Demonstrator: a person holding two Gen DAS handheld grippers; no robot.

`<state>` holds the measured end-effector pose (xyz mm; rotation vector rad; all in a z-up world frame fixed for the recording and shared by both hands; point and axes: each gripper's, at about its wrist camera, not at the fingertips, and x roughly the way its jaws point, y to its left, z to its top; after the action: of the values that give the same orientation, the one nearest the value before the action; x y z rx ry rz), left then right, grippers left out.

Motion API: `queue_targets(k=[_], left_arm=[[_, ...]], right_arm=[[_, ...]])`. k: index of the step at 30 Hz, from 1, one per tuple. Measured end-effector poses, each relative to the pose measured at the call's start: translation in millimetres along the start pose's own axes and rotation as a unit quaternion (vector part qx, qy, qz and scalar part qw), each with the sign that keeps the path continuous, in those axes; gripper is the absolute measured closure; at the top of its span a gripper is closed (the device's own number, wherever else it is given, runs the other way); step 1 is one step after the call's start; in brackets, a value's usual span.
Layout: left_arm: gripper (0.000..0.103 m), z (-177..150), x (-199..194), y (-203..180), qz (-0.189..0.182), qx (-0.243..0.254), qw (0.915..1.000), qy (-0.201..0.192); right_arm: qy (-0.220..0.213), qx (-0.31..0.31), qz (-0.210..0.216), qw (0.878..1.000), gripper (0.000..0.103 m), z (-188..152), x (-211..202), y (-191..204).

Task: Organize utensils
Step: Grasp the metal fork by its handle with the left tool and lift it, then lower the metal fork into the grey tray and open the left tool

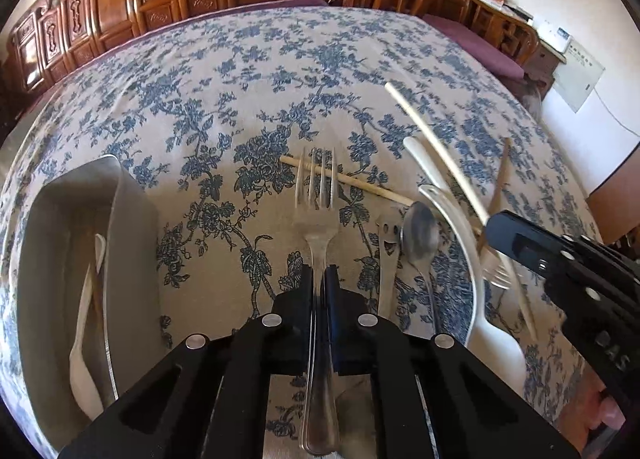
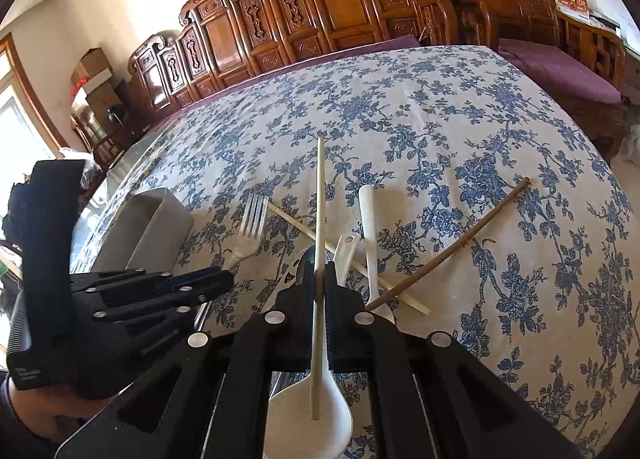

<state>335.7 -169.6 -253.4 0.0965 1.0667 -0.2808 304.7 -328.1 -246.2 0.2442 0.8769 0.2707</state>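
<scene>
Utensils, mixed lot, on blue-floral tablecloth (image 1: 240, 71). Metal fork (image 1: 318, 219): pinched at the neck between jaws of left gripper (image 1: 319, 279), tines fwd, handle trailing back under the tool. Pale chopstick (image 2: 319, 243): clamped in right gripper (image 2: 319, 279), jaws narrow, stick running fwd past the tips. Grey bin (image 1: 72, 219), left of fork: white spoon plus a brown stick inside. Loose heap btwn grippers: metal spoon (image 1: 420, 231), smiley-face utensil (image 1: 387, 247), white spoons, 2nd pale chopstick (image 1: 348, 179), brown chopstick (image 2: 452, 245), clear plastic fork (image 2: 251, 219).
</scene>
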Motion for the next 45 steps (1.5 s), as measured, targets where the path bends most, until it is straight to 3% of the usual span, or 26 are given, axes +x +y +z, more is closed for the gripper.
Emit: queue_targets(k=[12, 30, 37, 45], left_arm=[[0.097, -4, -48, 13, -0.007, 0.005, 0.9990, -0.043], [0.097, -16, -123, 68, 0.018, -0.002, 0.9954, -0.094], [0.097, -21, -114, 109, 0.047, -0.029, 0.9948, -0.086], [0.097, -34, -62, 152, 0.066, -0.054, 0.9959, -0.029]], right_arm=[[0.000, -0.011, -0.007, 1.000, 0.097, -2, -2, 6], [-0.017, -0.090, 0.028, 0.995, 0.097, -6, -17, 75], [-0.023, -0.128, 0.043, 0.991, 0.097, -13, -22, 107], [-0.012, -0.141, 0.037, 0.989, 0.097, -16, -15, 110]])
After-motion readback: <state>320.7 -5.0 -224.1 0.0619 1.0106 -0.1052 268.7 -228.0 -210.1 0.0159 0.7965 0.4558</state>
